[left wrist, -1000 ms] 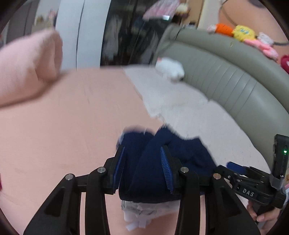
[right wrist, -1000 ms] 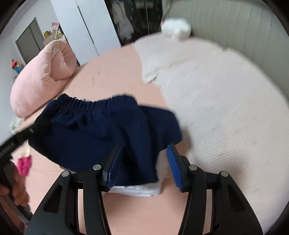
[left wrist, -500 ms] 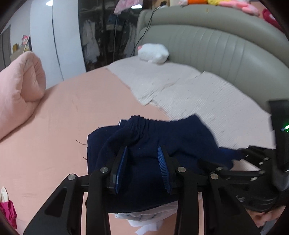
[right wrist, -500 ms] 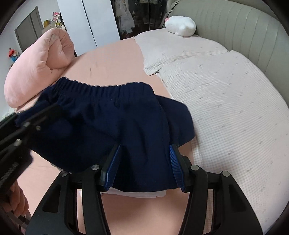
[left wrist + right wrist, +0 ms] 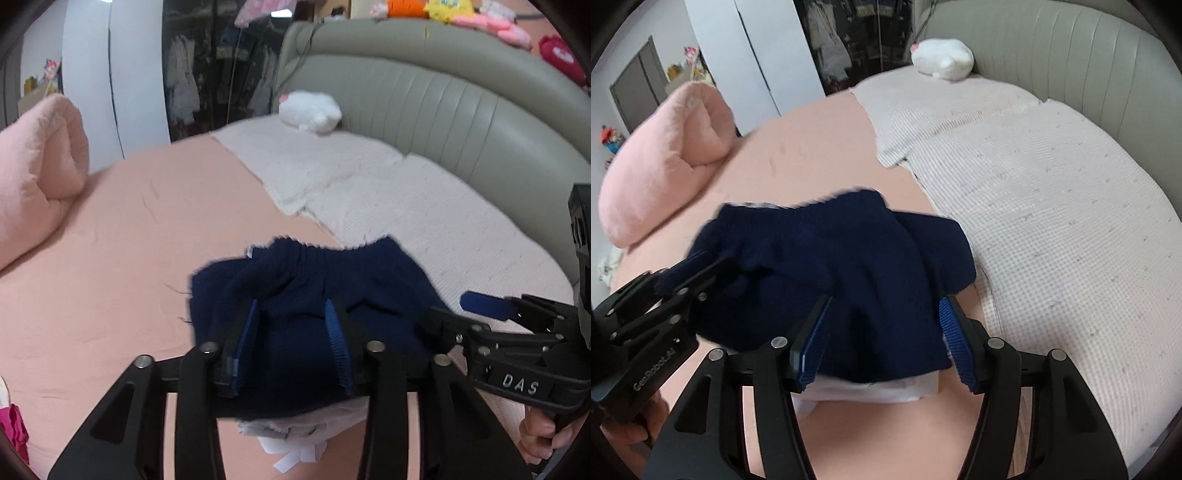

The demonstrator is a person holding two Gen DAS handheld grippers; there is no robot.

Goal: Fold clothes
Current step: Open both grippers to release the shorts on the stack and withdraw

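Note:
A navy blue garment with an elastic waistband (image 5: 314, 295) (image 5: 842, 258) lies bunched on top of a folded white garment (image 5: 295, 428) (image 5: 871, 387) on the pink bed sheet. My left gripper (image 5: 291, 347) is open, its jaws either side of the navy cloth. My right gripper (image 5: 882, 336) is open, its jaws astride the garment's near edge. In the right wrist view the left gripper's tip (image 5: 701, 273) touches the cloth's left side. In the left wrist view the right gripper (image 5: 480, 314) sits at the cloth's right side.
A rolled pink blanket (image 5: 665, 158) lies at the left. A white waffle blanket (image 5: 1052, 184) covers the bed's right side. A white plush toy (image 5: 942, 59) sits by the grey padded headboard (image 5: 461, 110). Plush toys line the headboard top. A magenta cloth (image 5: 14, 432) lies at the left edge.
The navy garment has come down onto the white folded piece and bunched up. Both grippers have shifted around it, and my right gripper has opened a little wider.

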